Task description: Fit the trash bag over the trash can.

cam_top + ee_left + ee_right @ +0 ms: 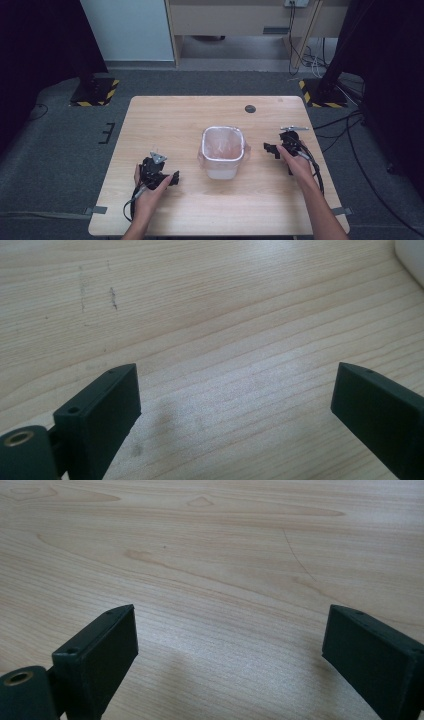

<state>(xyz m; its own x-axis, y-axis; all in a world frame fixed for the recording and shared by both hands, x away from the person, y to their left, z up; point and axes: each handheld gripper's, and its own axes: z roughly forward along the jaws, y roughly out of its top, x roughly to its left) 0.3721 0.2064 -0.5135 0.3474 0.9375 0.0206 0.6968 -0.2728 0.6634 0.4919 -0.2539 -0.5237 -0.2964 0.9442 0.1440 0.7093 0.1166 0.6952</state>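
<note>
Tool jaws on your left tool (172, 179) and right tool (270, 149) are spread and empty, flanking the lined white bin (223, 152) mid-counter (165, 120), so nothing looks started yet.

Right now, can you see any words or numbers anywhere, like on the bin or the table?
No text can be read anywhere.
Bin: white with a clear liner, no label showing.
Table: bare wood with grain, faint pencil-like scratches and a dark round spot, no letters.
Yellow-and-black hazard stripes on the floor stands: a warning pattern, no words.
Wall socket at the top: too small to read.
</note>
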